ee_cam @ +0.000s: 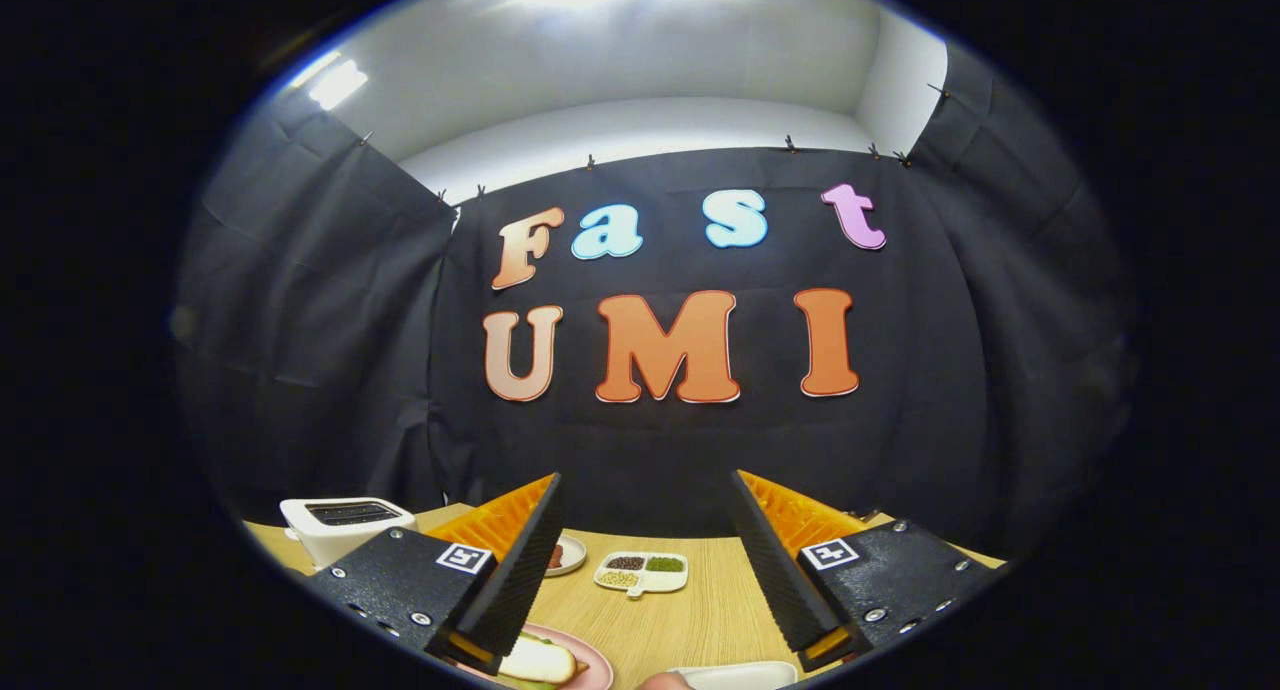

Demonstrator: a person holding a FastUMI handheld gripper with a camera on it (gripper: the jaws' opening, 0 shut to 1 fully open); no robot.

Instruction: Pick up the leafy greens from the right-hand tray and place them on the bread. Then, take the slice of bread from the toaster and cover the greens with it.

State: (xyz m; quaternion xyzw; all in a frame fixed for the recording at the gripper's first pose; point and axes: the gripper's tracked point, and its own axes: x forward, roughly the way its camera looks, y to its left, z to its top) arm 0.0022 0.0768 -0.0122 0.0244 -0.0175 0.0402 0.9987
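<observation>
Gripper [645, 560] held high and level over the wooden table [690, 620], fingers spread wide with nothing between them.

White toaster [345, 525] sat at lower left of frame, beyond the left finger; its slots looked dark and I could not tell whether a slice stood in them. Pink plate [590, 662] at bottom centre, just under the left fingertip, carried a pale bread slice [540, 660] with a green edge showing beneath it, possibly the leafy greens already laid there, though too little showed to be sure. White tray [735, 675] at bottom, right of the plate, contents hidden. A divided dish [642, 573] of small foods lay between the fingers, farther off. The raised, released pose suited surveying the layout.
</observation>
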